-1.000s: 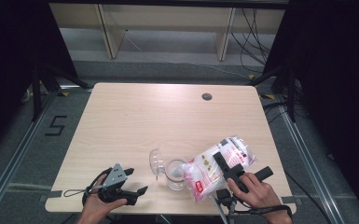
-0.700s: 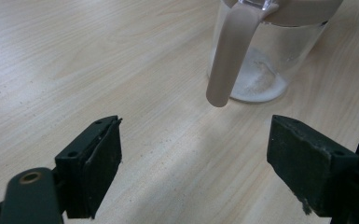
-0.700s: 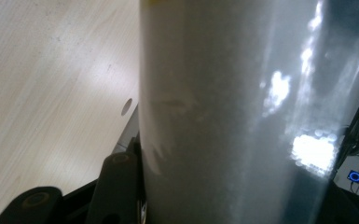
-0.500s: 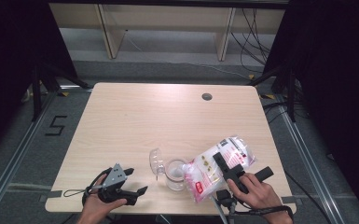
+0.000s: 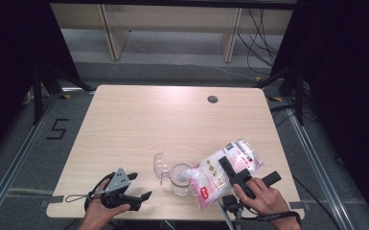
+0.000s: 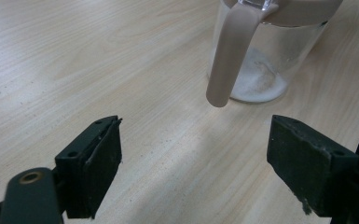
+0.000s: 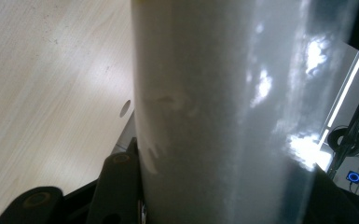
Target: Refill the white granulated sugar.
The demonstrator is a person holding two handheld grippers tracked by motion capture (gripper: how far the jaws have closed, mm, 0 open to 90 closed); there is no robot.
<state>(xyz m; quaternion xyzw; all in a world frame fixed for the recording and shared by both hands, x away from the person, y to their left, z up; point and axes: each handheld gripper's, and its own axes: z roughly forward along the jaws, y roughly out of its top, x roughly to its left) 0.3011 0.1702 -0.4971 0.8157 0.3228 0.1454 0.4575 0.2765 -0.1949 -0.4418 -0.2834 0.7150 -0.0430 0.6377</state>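
Your right gripper [image 5: 233, 173] was clamped on a clear plastic pouch of white granules [image 5: 223, 173], its pink-printed mouth tipped down over the glass jar [image 5: 180, 178]. The jar, smooth and round, stood near the table's [image 5: 172, 120] front edge, with a thin layer of white grains at its bottom and a beige rim and handle [image 6: 231, 51]. Left of the jar, your left gripper [image 5: 133, 187] rested on the pale wood-grain top, jaws spread wide and empty.

We note even overhead light on the table [image 5: 139, 120], dark surrounds; glare streaks the bag [image 7: 261, 93], which is close and blurred.
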